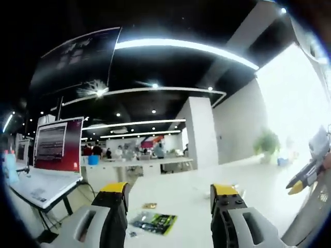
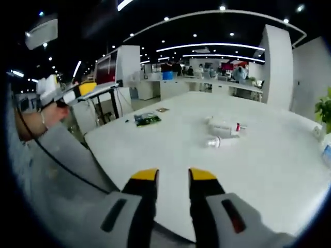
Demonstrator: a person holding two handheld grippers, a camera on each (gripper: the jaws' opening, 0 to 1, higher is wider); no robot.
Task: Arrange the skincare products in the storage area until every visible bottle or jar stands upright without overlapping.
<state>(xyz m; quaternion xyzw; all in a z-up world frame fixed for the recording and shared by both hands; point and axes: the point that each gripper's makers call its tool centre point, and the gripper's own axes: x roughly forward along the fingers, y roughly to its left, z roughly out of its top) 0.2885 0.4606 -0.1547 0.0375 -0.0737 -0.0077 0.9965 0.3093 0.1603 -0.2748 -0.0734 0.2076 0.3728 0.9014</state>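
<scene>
Two white skincare bottles lie on their sides on the white table (image 2: 170,155): one with a red mark (image 2: 225,127) and a smaller one (image 2: 219,141) just in front of it. My right gripper (image 2: 173,175) hovers over the near table edge, well short of them, open by a narrow gap with nothing in it. My left gripper (image 1: 169,191) is wide open and empty above the table (image 1: 181,186), pointing out into the room. In the right gripper view, a hand holds the left gripper (image 2: 85,89) off the table's left side.
A green packet (image 2: 147,119) (image 1: 154,221) and a small flat item (image 2: 162,109) lie near the table's far left corner. More white and blue containers (image 2: 321,140) sit at the right edge. A laptop (image 1: 51,155) stands on a side stand. Desks and people fill the background.
</scene>
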